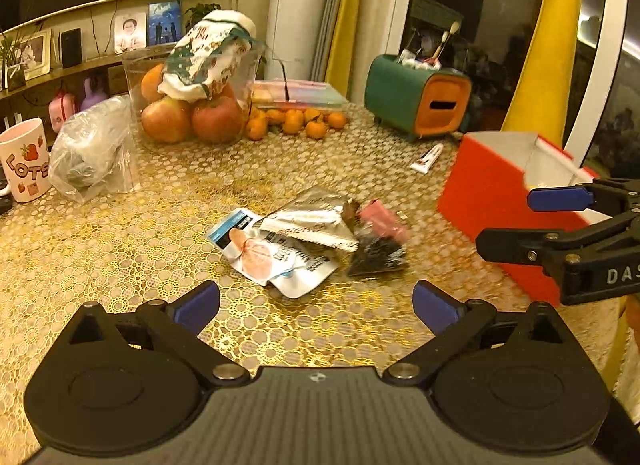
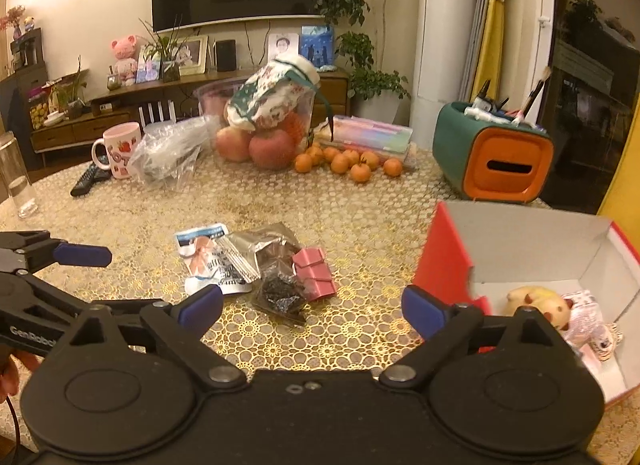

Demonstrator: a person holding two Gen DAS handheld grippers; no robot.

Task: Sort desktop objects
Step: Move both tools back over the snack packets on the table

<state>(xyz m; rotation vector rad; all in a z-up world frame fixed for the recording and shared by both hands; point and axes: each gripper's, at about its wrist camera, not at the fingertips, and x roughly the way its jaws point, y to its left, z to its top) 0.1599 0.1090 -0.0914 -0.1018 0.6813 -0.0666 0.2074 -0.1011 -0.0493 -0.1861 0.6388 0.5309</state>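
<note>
— On the left of the table, what's still loose?

— A white sachet (image 2: 206,261), then a silver packet (image 2: 256,251), a dark pouch (image 2: 280,293) and a pink packet (image 2: 314,271), heaped together, untouched.

— And the grippers?

— Left gripper (image 1: 316,301) and right gripper (image 2: 312,307) both spread wide, empty, near the heap.

— Anything sorted?

— Red box (image 2: 444,257) on the right holds a few items; I'd say partway.
</note>
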